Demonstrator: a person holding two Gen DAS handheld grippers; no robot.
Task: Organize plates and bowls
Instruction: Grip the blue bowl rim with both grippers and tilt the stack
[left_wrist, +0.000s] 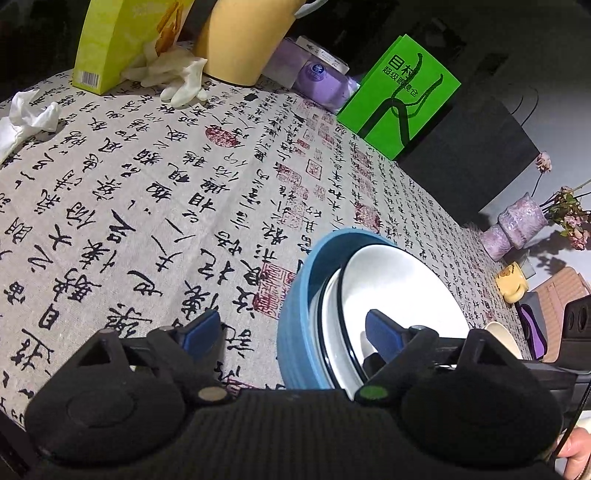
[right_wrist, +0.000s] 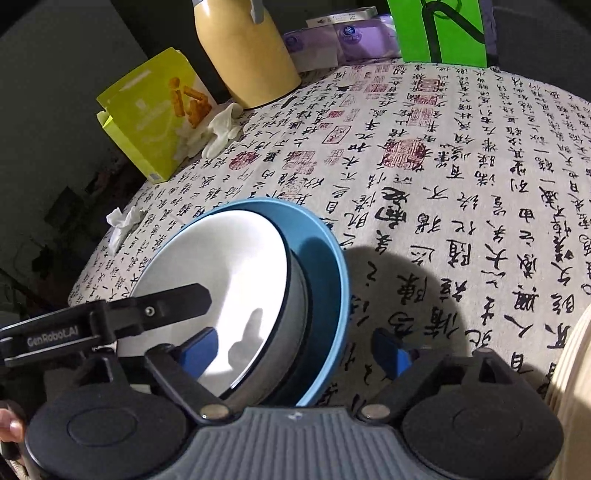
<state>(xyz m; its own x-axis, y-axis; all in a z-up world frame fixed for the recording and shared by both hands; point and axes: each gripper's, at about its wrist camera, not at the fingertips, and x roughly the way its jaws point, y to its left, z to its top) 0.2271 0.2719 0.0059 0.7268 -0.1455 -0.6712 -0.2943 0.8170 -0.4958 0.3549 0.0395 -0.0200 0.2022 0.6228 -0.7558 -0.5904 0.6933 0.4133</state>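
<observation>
We see the white bowl (right_wrist: 221, 280) nested in the blue bowl (right_wrist: 325, 280) on the cloth (left_wrist: 147, 184). Our left gripper (left_wrist: 291, 334) and right gripper (right_wrist: 295, 350) each straddle the stack's rim from opposite sides, jaws wide, pads clear of it. Nothing is held.

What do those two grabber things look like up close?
Each hand-held gripper, left and right, has a black ribbed body, two round black discs, black angled arms and two blue finger pads. The left one's side bar reads "GenRobot.AI" in white.
</observation>
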